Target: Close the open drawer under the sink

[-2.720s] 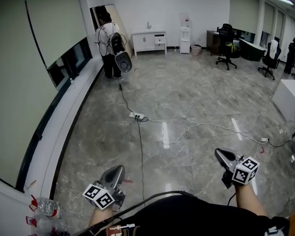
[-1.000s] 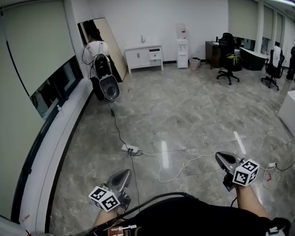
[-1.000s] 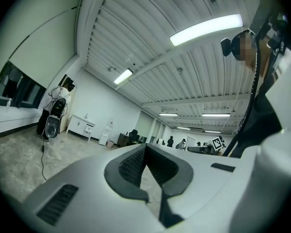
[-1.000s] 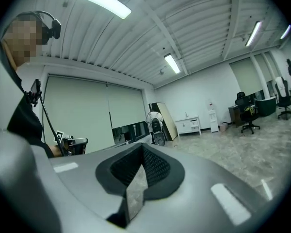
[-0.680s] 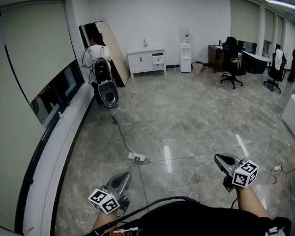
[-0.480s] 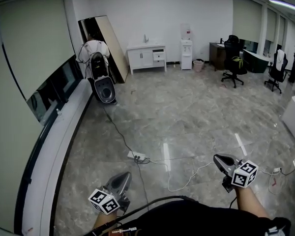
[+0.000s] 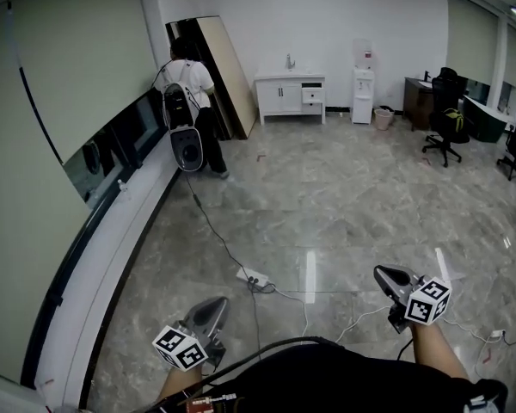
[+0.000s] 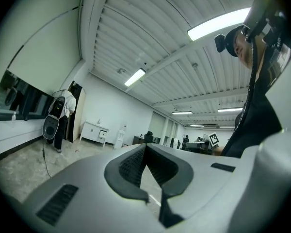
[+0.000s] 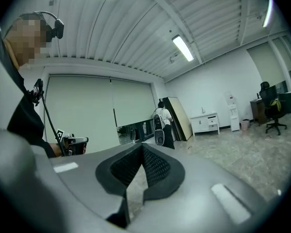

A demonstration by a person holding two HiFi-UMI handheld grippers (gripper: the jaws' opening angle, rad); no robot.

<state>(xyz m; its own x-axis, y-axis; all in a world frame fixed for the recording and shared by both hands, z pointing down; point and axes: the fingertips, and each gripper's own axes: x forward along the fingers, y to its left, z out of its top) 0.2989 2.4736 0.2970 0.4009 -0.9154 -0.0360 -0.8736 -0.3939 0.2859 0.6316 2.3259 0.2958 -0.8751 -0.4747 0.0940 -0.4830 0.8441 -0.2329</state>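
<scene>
Plainly this is a carrying posture, not a working one: the left hand-held gripper [image 7: 215, 306] and the right hand-held gripper [image 7: 385, 275] sit low and level before the body, each with its jaws pressed together on nothing. Just beyond them a power strip [image 7: 254, 277] lies on the floor [image 7: 353, 196]. Far off against the back wall [image 7: 327, 24] stands the white sink cabinet [image 7: 290, 98]. Its drawer [image 7: 313, 95] (upper right) appears to jut out, well apart from both, ahead between them.

Glossy grey marbled floor [image 7: 353, 188], power strip [image 7: 254, 276] laid near the middle, black cable [image 7: 211, 224] trailed to the far left, white sink cabinet [image 7: 290, 97], water dispenser [image 7: 362, 97] and office chair [image 7: 443, 132] stood far off.
</scene>
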